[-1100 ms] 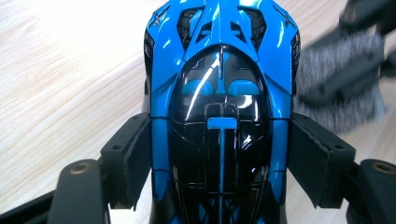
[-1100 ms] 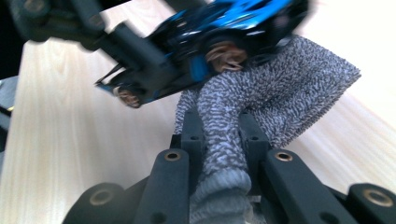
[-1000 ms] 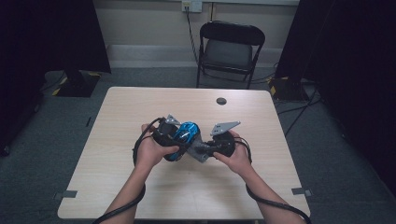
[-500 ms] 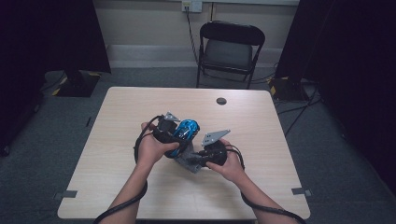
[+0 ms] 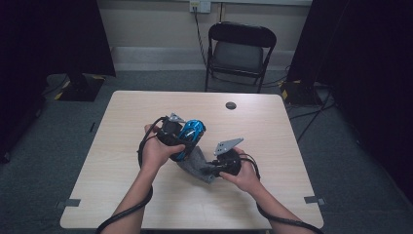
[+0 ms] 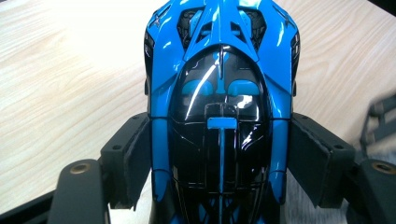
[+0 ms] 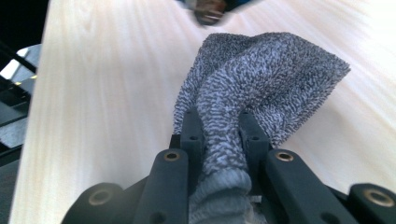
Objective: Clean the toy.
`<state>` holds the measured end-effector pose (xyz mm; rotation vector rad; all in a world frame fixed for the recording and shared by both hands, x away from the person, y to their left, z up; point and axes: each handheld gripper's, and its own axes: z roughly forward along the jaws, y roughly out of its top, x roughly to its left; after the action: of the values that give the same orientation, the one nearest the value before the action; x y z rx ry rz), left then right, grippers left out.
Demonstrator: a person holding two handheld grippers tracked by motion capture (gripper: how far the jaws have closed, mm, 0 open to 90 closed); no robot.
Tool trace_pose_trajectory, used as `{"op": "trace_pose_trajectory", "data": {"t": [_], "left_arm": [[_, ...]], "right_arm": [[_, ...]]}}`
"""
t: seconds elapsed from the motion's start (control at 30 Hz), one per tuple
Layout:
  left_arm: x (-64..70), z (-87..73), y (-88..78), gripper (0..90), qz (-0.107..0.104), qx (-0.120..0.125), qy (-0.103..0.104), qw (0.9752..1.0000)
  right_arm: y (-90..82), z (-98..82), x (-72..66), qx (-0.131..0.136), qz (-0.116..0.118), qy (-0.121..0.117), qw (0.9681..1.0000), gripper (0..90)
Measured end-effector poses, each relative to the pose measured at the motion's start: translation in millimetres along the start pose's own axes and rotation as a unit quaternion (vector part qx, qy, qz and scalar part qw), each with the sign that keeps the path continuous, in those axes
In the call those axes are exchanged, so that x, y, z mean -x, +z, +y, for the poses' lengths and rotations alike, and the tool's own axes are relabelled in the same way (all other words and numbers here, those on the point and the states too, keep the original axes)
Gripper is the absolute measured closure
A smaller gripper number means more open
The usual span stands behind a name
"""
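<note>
The right gripper (image 5: pixel 210 168) has dropped, clamping the grey cloth (image 7: pixel 261 84) beside the left gripper (image 6: pixel 219 154)'s clamped blue toy car (image 6: pixel 219 93).

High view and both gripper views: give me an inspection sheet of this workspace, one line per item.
Surface: light wood-grain table, bare apart from the items below.
Job's things: blue and black toy car and grey cloth, both held near the table's middle, the cloth just below the car.
Clutter: one small dark round object near the far edge.
Grippers: left claw clamped on the car's sides; right claw pinching the bunched cloth.
Cables: a black cable trails from each gripper along the forearm; more cables on the floor at right.
Surroundings: black folding chair behind the table, grey carpet, dark curtains either side.
</note>
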<state>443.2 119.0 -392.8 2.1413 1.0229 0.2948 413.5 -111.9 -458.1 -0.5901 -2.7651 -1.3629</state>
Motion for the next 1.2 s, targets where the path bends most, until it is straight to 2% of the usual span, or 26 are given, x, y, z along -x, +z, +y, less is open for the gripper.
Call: {"op": "trace_pose_trajectory", "data": {"t": [0.03,0.27,0.37,0.4,0.47,0.63,0.8,0.9,1.2], "left_arm": [[-0.7,-0.9,-1.7,28.1,0.002,-0.002,0.005,1.0000],[-0.4,-13.4,-6.1,28.1,0.005,-0.007,0.005,0.9999],[0.1,-18.3,-8.2,28.1,0.006,-0.013,0.011,0.9998],[1.0,-20.7,-9.1,28.1,0.005,-0.013,0.009,0.9999],[2.7,-27.1,-12.4,28.1,0.008,-0.015,0.014,0.9998],[9.1,-37.0,-13.3,28.1,0.006,-0.021,0.021,0.9995],[14.5,-42.6,-6.1,28.1,0.002,-0.028,0.027,0.9993],[16.5,-42.3,-2.6,28.1,0.000,-0.029,0.027,0.9992],[18.3,-38.5,2.8,28.1,-0.001,-0.033,0.030,0.9990]], "right_arm": [[-2.7,-0.5,2.8,0.001,-0.006,0.004,1.0000,76.2],[-21.1,-1.7,20.0,0.005,-0.036,0.019,0.9991,76.2],[-31.2,0.0,28.7,0.008,-0.058,0.028,0.9979,76.2],[-31.2,0.0,28.7,0.008,-0.058,0.028,0.9979,76.2],[-42.0,3.6,37.3,0.016,-0.079,0.038,0.9960,76.2],[-54.0,13.6,44.1,0.037,-0.098,0.047,0.9934,76.2],[-56.9,26.6,44.5,0.051,-0.101,0.046,0.9925,76.2],[-54.3,31.0,41.8,0.053,-0.096,0.041,0.9931,76.2],[-38.7,26.5,34.9,0.047,-0.079,0.036,0.9951,76.2]]}}
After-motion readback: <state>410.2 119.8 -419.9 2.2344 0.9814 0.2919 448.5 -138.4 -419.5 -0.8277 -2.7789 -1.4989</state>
